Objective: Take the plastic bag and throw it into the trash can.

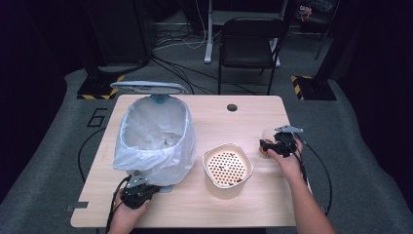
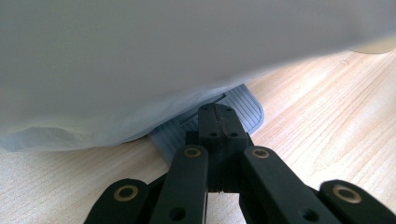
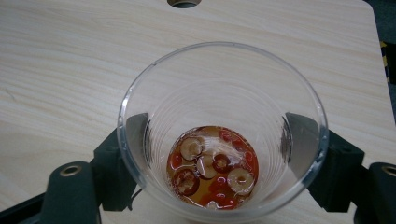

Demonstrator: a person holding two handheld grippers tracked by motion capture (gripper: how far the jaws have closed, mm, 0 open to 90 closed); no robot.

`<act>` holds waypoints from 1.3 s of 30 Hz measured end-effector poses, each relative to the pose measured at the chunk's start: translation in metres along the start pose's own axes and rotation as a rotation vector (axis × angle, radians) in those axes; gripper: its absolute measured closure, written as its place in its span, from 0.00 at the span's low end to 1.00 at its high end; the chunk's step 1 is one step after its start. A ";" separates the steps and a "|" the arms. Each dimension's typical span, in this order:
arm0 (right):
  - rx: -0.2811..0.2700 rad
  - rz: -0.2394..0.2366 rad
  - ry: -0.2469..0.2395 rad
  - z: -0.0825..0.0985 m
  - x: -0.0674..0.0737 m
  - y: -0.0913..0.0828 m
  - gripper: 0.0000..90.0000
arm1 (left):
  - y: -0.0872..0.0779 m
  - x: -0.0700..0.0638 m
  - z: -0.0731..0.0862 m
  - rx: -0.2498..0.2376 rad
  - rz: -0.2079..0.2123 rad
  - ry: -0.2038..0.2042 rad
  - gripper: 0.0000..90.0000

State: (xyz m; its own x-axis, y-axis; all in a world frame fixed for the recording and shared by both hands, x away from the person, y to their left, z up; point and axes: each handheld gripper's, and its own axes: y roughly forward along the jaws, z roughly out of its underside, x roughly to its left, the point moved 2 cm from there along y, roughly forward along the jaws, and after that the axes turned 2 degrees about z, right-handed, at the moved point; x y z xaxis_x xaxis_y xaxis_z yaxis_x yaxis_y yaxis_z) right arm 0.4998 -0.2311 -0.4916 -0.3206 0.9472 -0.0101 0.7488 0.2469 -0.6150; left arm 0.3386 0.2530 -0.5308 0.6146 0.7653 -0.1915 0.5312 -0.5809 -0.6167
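Observation:
A clear plastic cup (image 3: 219,88) stands on the wooden table (image 1: 272,204) at the right, holding a little reddish liquid with ring-shaped slices (image 3: 212,168). My right gripper (image 3: 217,140) straddles the cup (image 1: 269,135), one pad against each side of its wall. At the front left, my left gripper (image 2: 216,112) is shut, with its tips resting on the ribbed grey-blue pedal (image 2: 245,105) of a bin. The bin's white bag (image 1: 146,161) hangs over the rim and its lid (image 1: 148,87) stands raised. In the high view the left gripper (image 1: 148,189) sits at the bin's foot.
A cream tub with a perforated insert (image 1: 227,147) stands mid-table between bin and cup, with a few red bits on the insert. A round cable hole (image 1: 232,107) lies near the far edge. A black folding chair (image 1: 248,41) stands beyond the table.

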 end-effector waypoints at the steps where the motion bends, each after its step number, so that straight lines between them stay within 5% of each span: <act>1: -0.001 0.000 -0.001 0.000 0.000 0.000 0.28 | 0.000 0.000 0.000 0.000 0.000 -0.003 1.00; 18: 0.002 0.014 -0.032 0.000 0.002 -0.004 0.35 | 0.000 0.000 0.000 -0.001 0.003 0.000 1.00; 27: -0.011 0.002 -0.089 0.000 0.012 -0.009 0.39 | 0.000 0.000 0.000 -0.001 0.003 0.000 1.00; 39: -0.023 -0.036 -0.068 0.006 0.017 -0.023 0.41 | 0.000 0.000 0.000 0.003 0.001 -0.002 1.00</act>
State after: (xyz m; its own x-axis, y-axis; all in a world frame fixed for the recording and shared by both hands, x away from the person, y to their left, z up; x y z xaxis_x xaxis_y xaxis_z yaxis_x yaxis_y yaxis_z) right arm 0.4735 -0.2221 -0.4826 -0.3862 0.9214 -0.0425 0.7489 0.2863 -0.5977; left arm 0.3387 0.2534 -0.5307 0.6140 0.7651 -0.1938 0.5285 -0.5809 -0.6190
